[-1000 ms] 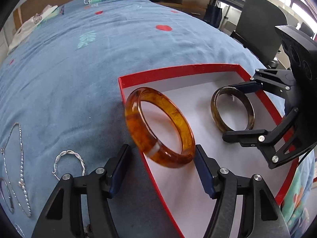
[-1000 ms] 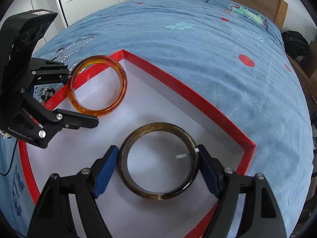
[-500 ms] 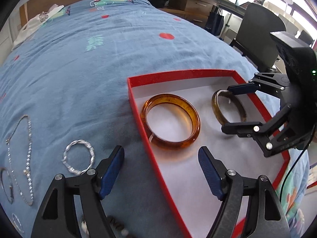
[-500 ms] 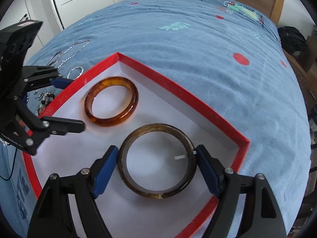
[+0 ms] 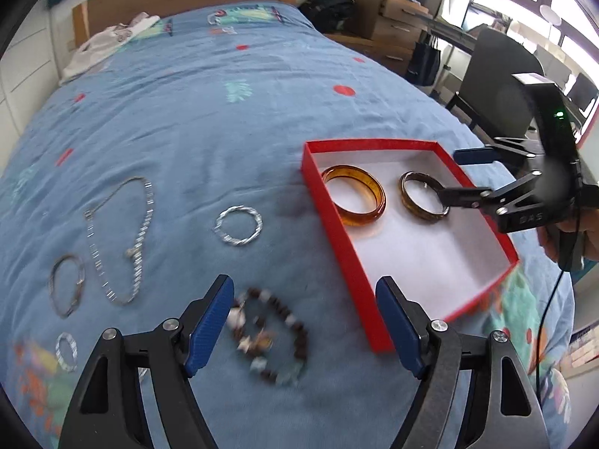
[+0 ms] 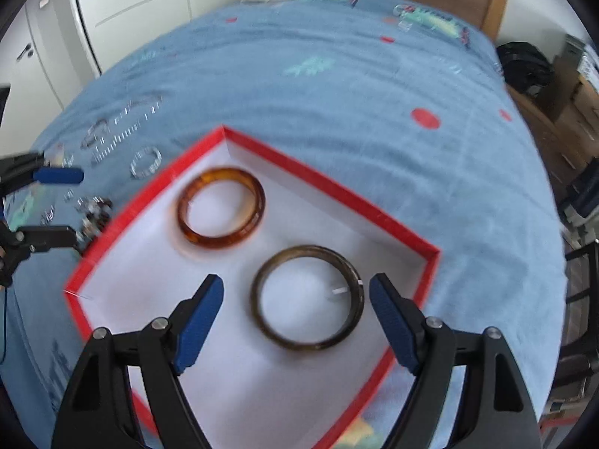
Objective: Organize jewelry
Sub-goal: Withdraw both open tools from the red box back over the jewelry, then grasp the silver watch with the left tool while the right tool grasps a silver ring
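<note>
A red box [image 5: 325, 220] with a white floor lies on the blue bedspread. An amber bangle [image 5: 353, 196] [image 6: 221, 207] and a dark brown bangle [image 5: 423, 196] [image 6: 307, 297] lie flat in it. My left gripper [image 5: 303, 329] is open and empty, above a beaded bracelet [image 5: 269, 336] left of the box. My right gripper [image 6: 295, 321] is open and empty, raised over the dark bangle. A twisted silver bracelet [image 5: 237, 224], a silver necklace [image 5: 123, 232] and small bracelets [image 5: 67, 284] lie on the bed.
The red box [image 6: 329, 191] sits near the bed's right edge. A black chair [image 5: 498, 78] and desk stand beyond it. White clothing [image 5: 108, 45] lies by the wooden headboard. White cupboards [image 6: 112, 11] stand past the far side.
My left gripper let the amber bangle drop flat into the box, then pulled back and left to over the beaded bracelet. My right gripper lifted a little from the dark bangle.
</note>
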A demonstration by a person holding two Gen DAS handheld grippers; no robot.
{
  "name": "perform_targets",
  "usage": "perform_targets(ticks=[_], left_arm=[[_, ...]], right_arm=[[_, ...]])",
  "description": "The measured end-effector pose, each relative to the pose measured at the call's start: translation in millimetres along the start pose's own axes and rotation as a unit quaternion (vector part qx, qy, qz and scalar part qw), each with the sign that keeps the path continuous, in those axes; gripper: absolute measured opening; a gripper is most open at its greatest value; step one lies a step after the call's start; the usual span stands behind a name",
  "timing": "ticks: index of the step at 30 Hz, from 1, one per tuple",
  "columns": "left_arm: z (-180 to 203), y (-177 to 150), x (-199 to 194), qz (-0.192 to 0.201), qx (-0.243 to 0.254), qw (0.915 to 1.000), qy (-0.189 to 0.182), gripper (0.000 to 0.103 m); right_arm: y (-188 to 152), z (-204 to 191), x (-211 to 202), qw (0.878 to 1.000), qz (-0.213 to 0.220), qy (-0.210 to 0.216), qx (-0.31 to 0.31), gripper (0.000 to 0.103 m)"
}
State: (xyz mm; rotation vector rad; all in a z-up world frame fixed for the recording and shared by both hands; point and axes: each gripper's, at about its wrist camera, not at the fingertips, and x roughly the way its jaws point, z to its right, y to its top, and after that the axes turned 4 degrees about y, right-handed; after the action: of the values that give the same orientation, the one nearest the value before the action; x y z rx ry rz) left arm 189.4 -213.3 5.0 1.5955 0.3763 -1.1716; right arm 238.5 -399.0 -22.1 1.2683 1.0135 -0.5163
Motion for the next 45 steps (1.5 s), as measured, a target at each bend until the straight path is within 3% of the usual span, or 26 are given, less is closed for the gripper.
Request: perform_targets(ticks=[7,17,29,34,45], left_arm=[[-6,-27,-50,0.03,-0.021,0.999,0.025,0.084],[-38,-76,-116,0.063,-0.048,0.995,0.062,0.084],[-147,-158,-162,0.073,-0.129,0.9788,0.141,0.084],[-169,-174,-158,0.071,-0.145,0.9761,0.146,0.084],[-160,-181,-100,0.047,-0.139,0.9838,0.104,0.08]], right_arm=[[-18,-44,-66,0.999,0.035,-0.015,0.038,0.08],[-48,-134,-112,0.997,0.059,-0.008,0.047,0.08],[-66,-208,-129,0.992,0.096,0.011,0.084,0.08],[-63,-226,-117,0.989,0.107,0.021,0.099,0.08],[-53,-245,-57,0.988,0.096,0.023,0.121,0.079]])
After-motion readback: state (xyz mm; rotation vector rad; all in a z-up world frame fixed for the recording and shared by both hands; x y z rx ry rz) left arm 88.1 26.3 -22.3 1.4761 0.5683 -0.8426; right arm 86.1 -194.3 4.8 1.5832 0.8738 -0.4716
